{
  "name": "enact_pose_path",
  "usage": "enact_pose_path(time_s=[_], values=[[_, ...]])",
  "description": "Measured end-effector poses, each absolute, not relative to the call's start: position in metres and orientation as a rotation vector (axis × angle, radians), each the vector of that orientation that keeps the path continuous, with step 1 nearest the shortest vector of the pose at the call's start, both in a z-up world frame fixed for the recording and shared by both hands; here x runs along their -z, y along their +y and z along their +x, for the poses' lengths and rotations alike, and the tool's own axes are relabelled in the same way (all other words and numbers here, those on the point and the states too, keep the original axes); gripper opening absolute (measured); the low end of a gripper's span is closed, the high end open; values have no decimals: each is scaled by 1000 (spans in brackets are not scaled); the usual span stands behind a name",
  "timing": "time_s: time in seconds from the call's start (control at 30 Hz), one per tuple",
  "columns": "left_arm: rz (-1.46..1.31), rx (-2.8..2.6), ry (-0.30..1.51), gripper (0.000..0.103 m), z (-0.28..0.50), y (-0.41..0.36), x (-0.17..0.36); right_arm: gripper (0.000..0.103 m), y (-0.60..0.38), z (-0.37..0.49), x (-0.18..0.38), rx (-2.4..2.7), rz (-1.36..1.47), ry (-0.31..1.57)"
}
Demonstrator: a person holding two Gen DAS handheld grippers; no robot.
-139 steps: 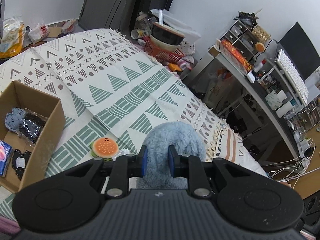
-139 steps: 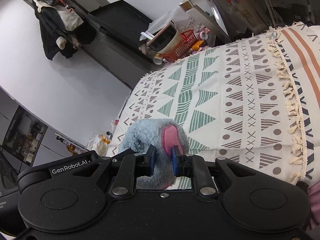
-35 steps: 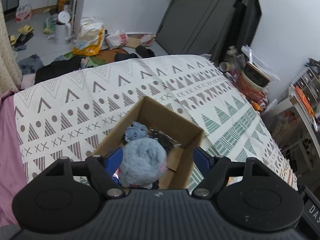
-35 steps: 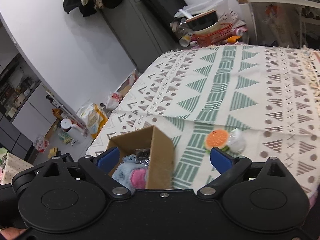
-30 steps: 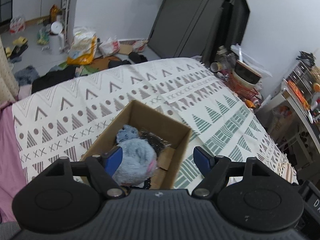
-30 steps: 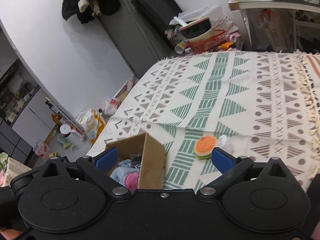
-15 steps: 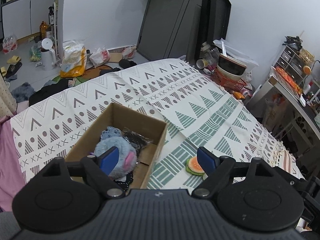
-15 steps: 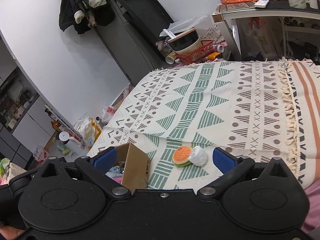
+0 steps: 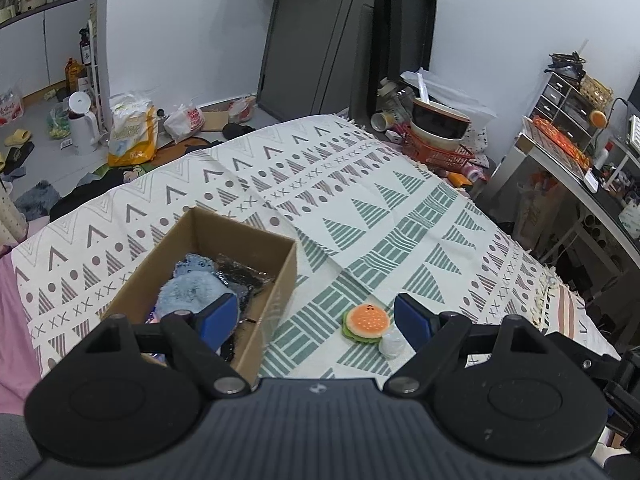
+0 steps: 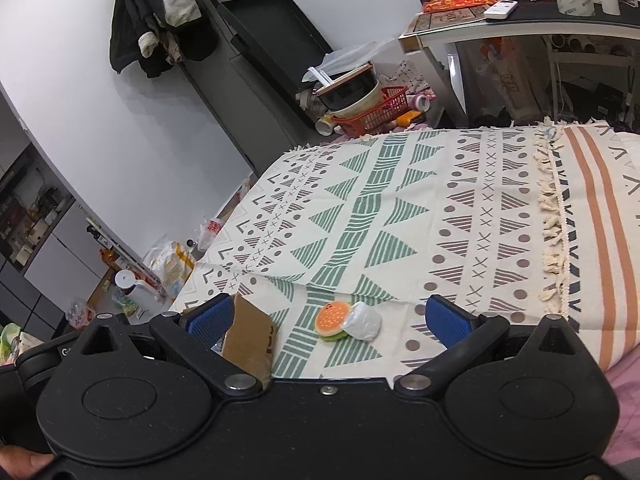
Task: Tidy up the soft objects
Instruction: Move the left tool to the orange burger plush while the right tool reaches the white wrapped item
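Note:
A brown cardboard box (image 9: 284, 280) sits on the patterned bedspread (image 9: 360, 208). Inside it lies the fluffy blue plush toy (image 9: 192, 292) beside a smaller blue plush and a dark shiny packet. Right of the box rests an orange burger toy (image 9: 366, 322) with a small white soft lump (image 9: 393, 345) against it. My left gripper (image 9: 316, 316) hangs open above the box's near right corner, nothing between its blue pads. My right gripper (image 10: 328, 320) is open too, framing the burger toy (image 10: 334, 320), the white lump (image 10: 364, 326) and the box corner (image 10: 250, 334).
A red basket with stacked bowls (image 9: 438, 136) stands past the bed's far end. A desk with clutter (image 9: 568, 160) runs along the right. Bags and a white kettle (image 9: 82, 124) litter the floor at left. The bedspread's fringe edge (image 10: 554, 224) lies right.
Both grippers let go of the blue plush, which now lies in the box. They have pulled back and swung right, bringing the burger toy and white lump into view between the fingers.

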State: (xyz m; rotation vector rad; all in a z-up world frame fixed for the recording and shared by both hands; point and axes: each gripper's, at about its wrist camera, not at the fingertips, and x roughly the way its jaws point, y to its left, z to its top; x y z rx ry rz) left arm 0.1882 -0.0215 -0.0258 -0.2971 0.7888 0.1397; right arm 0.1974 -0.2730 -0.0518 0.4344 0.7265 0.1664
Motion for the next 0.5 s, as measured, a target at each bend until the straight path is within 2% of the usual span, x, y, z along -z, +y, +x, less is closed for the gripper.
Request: enact_pose_path(time_s=[0.5], values=[[-272,-84,830,84,206,-48,40,103,-299,224,71,-154,483,791]])
